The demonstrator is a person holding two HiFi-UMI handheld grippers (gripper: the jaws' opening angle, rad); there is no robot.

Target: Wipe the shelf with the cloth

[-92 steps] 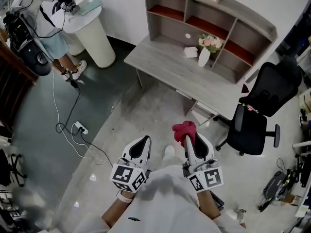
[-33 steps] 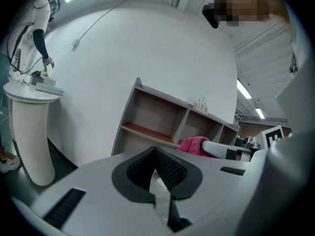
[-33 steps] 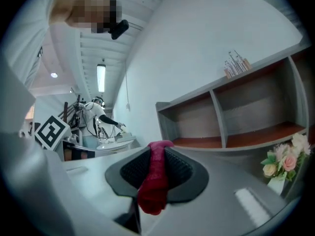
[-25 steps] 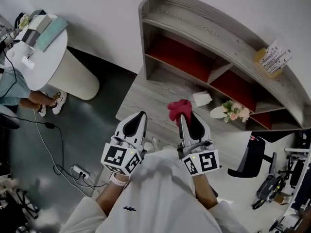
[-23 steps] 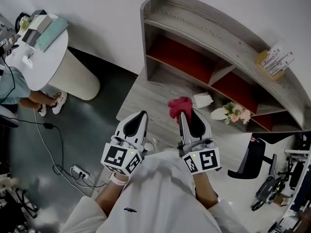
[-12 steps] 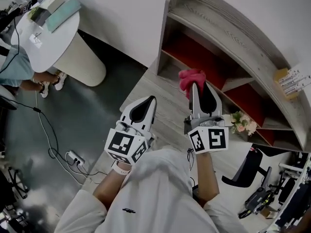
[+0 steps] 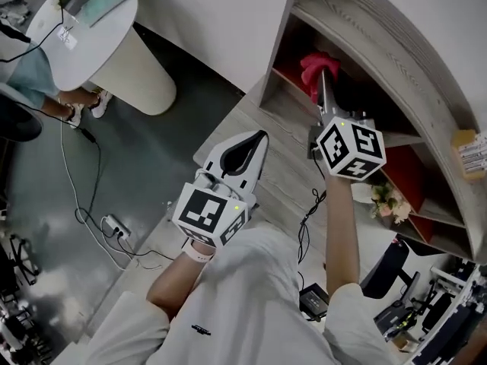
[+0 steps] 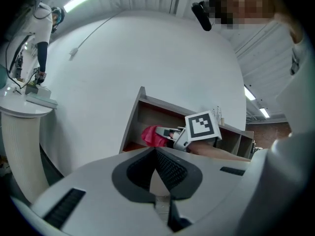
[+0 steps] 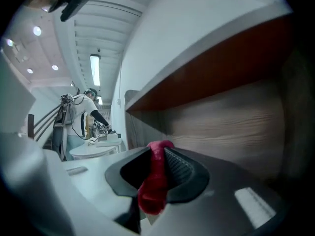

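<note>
The grey wooden shelf with red inner panels stands on a grey desk. My right gripper reaches into the shelf's leftmost compartment, shut on a red cloth that bunches out past its tips. From the right gripper view, the cloth is pinched between the pads, close to the compartment's wooden wall. My left gripper hangs over the desk's front edge, shut and holding nothing. Its own view shows the cloth and the right gripper's marker cube ahead in the shelf.
A vase of flowers stands on the desk to the right. A small box of papers sits on the shelf top. A round white table with a person beside it is at the far left; cables lie on the floor.
My right gripper has carried the red cloth forward from above the desk into the shelf's left compartment. The left gripper has moved forward a little.
</note>
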